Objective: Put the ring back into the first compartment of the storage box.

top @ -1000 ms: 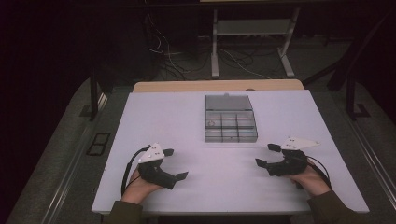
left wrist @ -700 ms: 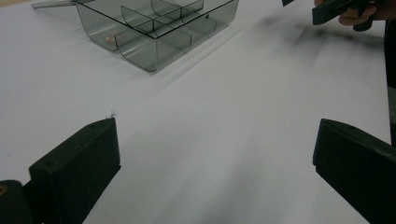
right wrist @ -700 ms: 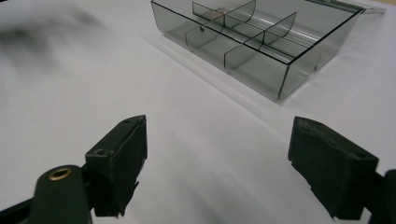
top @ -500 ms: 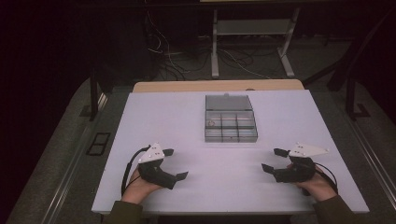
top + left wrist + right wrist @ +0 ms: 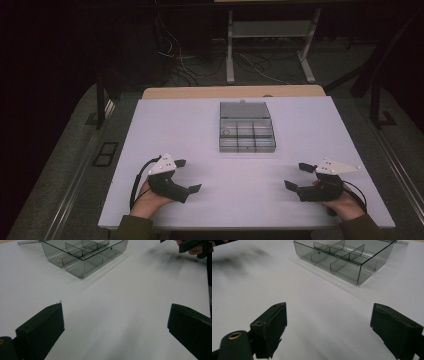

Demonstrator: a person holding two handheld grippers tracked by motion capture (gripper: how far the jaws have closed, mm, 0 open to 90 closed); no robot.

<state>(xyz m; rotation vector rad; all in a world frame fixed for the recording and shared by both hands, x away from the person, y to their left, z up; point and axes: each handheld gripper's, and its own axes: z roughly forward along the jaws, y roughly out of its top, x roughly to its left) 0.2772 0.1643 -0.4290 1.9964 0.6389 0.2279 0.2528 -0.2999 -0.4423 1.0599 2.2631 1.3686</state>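
Left gripper (image 5: 187, 176) sits near the table's (image 5: 175, 120) front-left corner, held by the left hand (image 5: 150, 197), low over the white top. Jaws spread wide, nothing between them; the left gripper view shows bare table in the gap (image 5: 115, 332). Cable loops off its left side.

Box (image 5: 247, 127) in the middle, toward the far edge, well apart from both grippers. Clear grey plastic, divided into small compartments, lid swung open behind it. One small item (image 5: 226, 132) in a left compartment, too small to tell what. In the left gripper view the box (image 5: 85, 255) is ahead and left of the jaws; in the right gripper view the box (image 5: 347, 257) is ahead and right.

Right gripper (image 5: 299, 176) near the front-right corner, in the right hand (image 5: 342, 202), jaws pointing left toward the table centre. Jaws wide apart and have just been opening further, nothing between them; the right gripper view shows bare table in the gap (image 5: 328, 332). Grey plate on top.

Both grippers hold nothing, neither touches the box.
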